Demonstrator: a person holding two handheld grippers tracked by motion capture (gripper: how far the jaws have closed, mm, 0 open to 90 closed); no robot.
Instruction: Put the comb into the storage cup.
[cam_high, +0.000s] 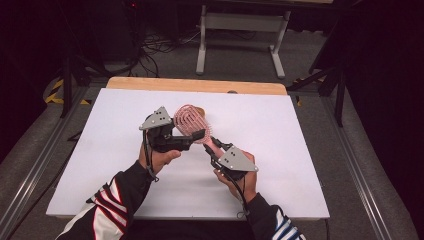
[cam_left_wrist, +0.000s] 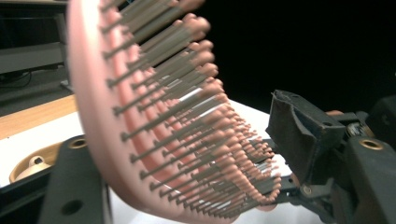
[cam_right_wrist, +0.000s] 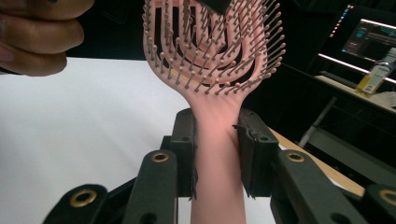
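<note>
Now your right gripper (cam_right_wrist: 217, 154) squeezes the pink brush (cam_right_wrist: 212, 60) by its handle, and your left gripper (cam_high: 197, 135) sits half open around the bristles.

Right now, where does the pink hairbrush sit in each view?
High view: pink hairbrush at table centre, between both grippers.
Left gripper view: its bristled head runs from top left to bottom centre.
Right gripper view: head top centre, handle clamped between the jaws.
Shared landmark: the white table.
</note>
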